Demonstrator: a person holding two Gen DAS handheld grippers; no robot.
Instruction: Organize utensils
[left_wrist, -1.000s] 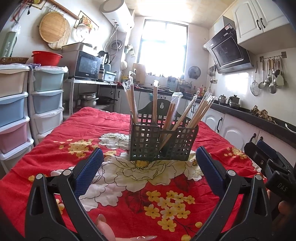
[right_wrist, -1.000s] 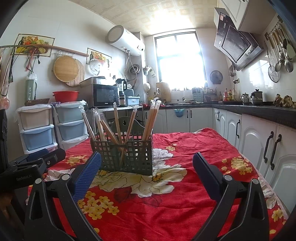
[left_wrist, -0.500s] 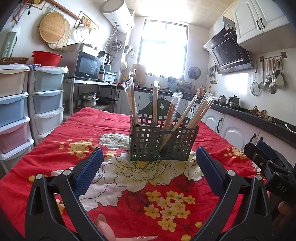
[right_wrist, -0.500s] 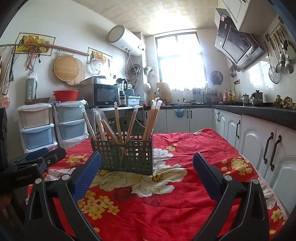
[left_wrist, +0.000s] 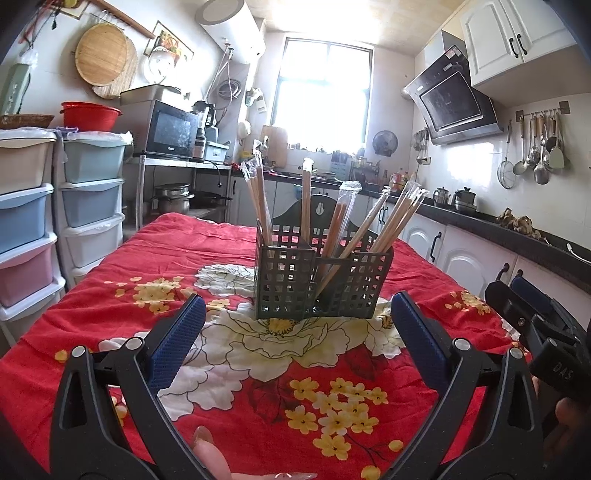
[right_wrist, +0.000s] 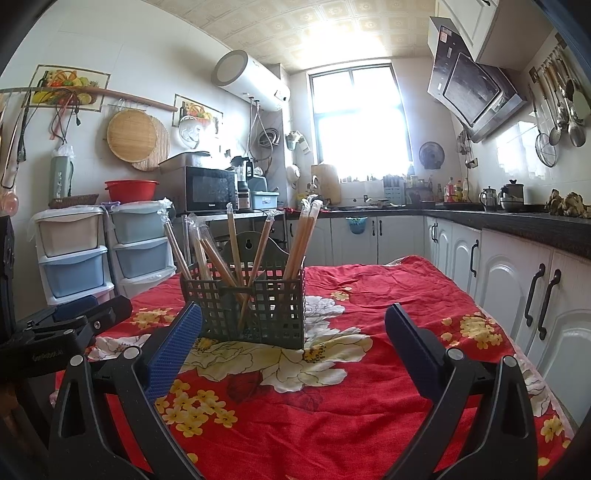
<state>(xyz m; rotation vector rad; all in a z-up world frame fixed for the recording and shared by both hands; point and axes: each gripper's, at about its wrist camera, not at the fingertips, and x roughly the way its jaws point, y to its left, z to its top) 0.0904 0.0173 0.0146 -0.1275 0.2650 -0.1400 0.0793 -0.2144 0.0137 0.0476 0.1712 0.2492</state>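
Red floral tablecloth (left_wrist: 236, 254), microwave (left_wrist: 171, 129), drawers (left_wrist: 90, 206).

Dark-green plastic lattice utensil basket (left_wrist: 321, 284) on red floral tablecloth (left_wrist: 192, 258), mid-table. Plastic-wrapped wooden chopsticks (left_wrist: 397, 218) inside basket. Pastel plastic drawer towers (left_wrist: 88, 199) left; white cabinets (right_wrist: 517, 288) right.

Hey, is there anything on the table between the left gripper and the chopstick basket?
No. In the left wrist view, only bare flowered tablecloth lies between the open left gripper and the basket of wrapped chopsticks.
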